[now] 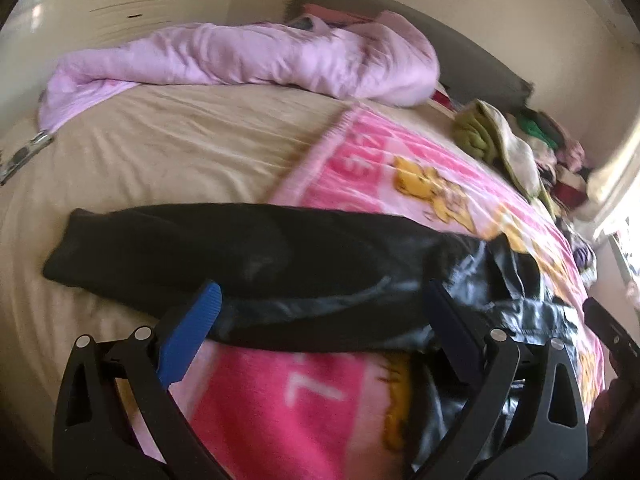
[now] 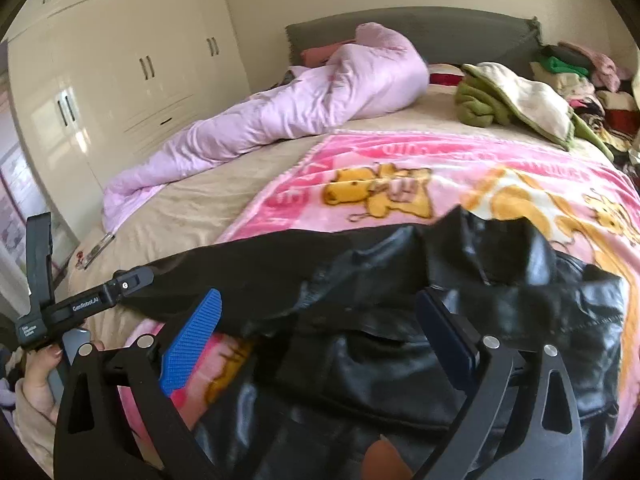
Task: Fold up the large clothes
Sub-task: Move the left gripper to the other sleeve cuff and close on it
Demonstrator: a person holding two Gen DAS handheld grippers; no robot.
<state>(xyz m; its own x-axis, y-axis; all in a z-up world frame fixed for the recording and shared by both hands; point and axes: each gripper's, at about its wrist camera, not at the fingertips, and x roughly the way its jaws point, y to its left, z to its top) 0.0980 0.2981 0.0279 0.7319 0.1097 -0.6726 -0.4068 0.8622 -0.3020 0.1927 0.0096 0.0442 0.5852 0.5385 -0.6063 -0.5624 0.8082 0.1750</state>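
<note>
The jacket (image 2: 400, 300) lies across the near part of the cartoon blanket (image 2: 420, 176), one sleeve (image 1: 168, 248) reaching left off it onto the bedsheet (image 1: 160, 160). Behind the blanket lies a bunched quilt (image 2: 320, 96), the headboard (image 2: 440, 36) beyond; a clothes pile (image 2: 560, 88) sits back right.

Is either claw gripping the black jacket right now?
No. Both the left claw and the right claw are spread wide above the black jacket, pinching nothing.

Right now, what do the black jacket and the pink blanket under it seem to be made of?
Black jacket: likely leather or faux leather, glossy, with bright highlights on its creases; its sleeve looks matte, maybe knit.
Pink blanket: probably plush fleece, soft, fuzzy, printed with cartoon bears.
</note>
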